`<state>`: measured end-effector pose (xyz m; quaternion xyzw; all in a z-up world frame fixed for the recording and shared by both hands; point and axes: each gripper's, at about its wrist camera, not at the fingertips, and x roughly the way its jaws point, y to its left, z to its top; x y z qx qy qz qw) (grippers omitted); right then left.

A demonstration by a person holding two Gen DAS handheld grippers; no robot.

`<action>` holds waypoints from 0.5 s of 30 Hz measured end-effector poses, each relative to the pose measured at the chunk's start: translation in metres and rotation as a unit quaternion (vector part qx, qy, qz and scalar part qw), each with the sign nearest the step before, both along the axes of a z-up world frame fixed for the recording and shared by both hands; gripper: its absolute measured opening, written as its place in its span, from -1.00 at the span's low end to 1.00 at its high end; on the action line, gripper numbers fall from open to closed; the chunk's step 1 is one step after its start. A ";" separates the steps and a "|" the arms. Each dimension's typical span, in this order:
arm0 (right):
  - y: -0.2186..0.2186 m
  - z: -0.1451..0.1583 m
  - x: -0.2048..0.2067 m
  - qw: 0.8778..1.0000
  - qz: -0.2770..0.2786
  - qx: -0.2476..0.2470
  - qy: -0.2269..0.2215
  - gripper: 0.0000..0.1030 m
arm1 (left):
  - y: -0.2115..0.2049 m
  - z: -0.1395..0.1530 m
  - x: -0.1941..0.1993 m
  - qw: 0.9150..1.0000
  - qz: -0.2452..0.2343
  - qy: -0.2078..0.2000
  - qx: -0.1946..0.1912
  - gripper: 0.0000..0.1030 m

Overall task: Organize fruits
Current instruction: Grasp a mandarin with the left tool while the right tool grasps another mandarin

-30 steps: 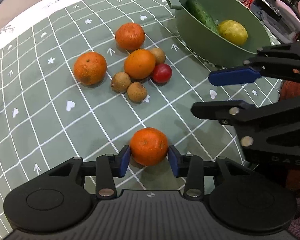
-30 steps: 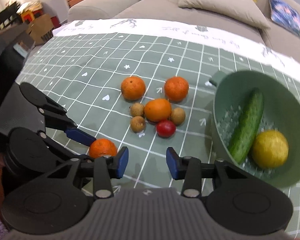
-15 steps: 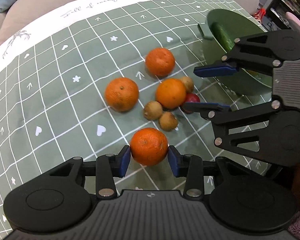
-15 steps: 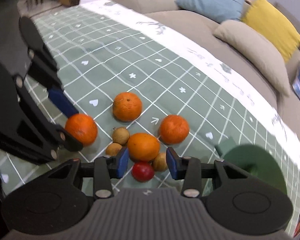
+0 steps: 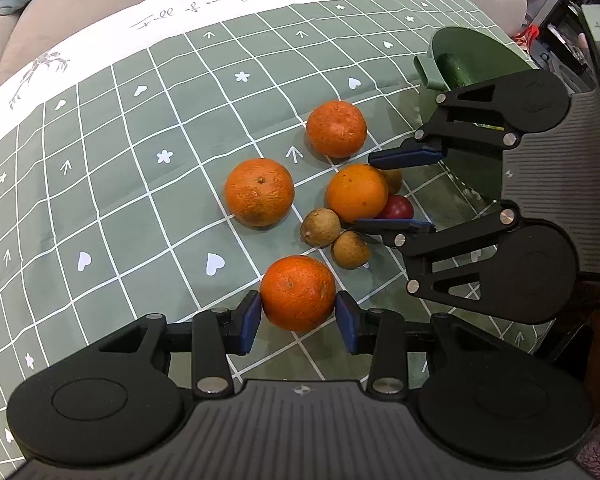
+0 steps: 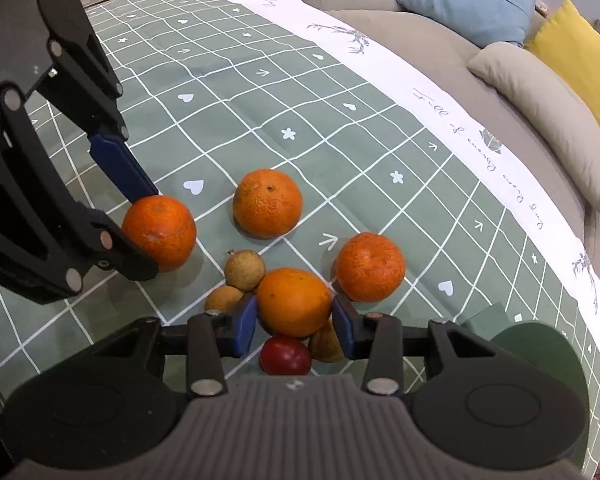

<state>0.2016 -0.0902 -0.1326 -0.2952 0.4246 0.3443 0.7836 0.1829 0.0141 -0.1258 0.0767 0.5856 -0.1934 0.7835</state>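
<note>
Partly hidden green bowl [image 5: 476,46], cucumber [image 5: 454,70] inside

Right gripper [image 6: 294,326] set astride smooth orange [image 6: 294,302], blue pads at its sides; contact not discernible. Red fruit [image 6: 285,355] seen below. Left gripper [image 6: 140,232] clamped on rough orange [image 6: 160,232] at left.

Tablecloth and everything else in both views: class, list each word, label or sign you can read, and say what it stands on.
"Full of energy every day": cursive script on the tablecloth's white border.
The same line shows in the right wrist view, sideways and only partly legible.
Hearts, stars and arrows are printed in the green squares; no words there.
Small emblem on the left gripper's body: too small to read.
</note>
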 end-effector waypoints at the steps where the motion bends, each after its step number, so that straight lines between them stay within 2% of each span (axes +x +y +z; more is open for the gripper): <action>1: 0.001 0.000 -0.001 1.000 0.002 -0.001 -0.002 -0.26 | -0.001 0.001 -0.001 1.000 0.000 -0.001 0.000 -0.12; 7: -0.001 0.006 -0.004 1.000 -0.003 0.006 -0.009 -0.30 | -0.003 0.009 -0.006 1.000 -0.001 -0.009 0.004 -0.12; 15: -0.017 0.042 -0.023 0.999 -0.018 0.037 -0.030 -0.32 | -0.008 0.033 -0.014 1.000 0.007 -0.029 -0.006 -0.12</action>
